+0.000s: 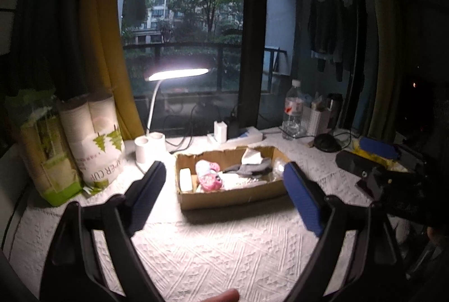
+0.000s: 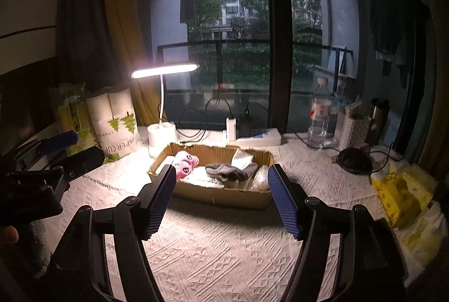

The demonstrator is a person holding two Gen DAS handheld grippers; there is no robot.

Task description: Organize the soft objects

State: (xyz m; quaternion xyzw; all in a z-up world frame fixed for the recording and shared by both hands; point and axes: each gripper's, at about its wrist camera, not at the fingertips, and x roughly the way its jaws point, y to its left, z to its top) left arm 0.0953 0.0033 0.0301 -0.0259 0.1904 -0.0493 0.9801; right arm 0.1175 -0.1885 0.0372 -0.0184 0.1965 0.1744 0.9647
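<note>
A shallow cardboard box (image 1: 233, 196) (image 2: 221, 196) sits mid-table on the white textured cloth. It holds a pink soft toy (image 1: 207, 175) (image 2: 185, 163), a grey sock (image 1: 248, 170) (image 2: 227, 171), a white packet (image 1: 252, 156) (image 2: 242, 157), a clear plastic bag (image 2: 259, 177) and a white block (image 1: 185, 180). My left gripper (image 1: 224, 184) is open and empty, hovering in front of the box. My right gripper (image 2: 221, 181) is open and empty, also just in front of the box. Each gripper shows at the edge of the other's view, the right one (image 1: 376, 161) and the left one (image 2: 61, 150).
A lit desk lamp (image 1: 179, 73) (image 2: 165, 69) stands behind the box. Paper-cup packs (image 1: 95, 139) (image 2: 115, 122) stand at the left. A water bottle (image 1: 293, 111) (image 2: 318, 116), a power strip (image 2: 258, 137), cables and yellow packets (image 2: 398, 189) sit at the back and right.
</note>
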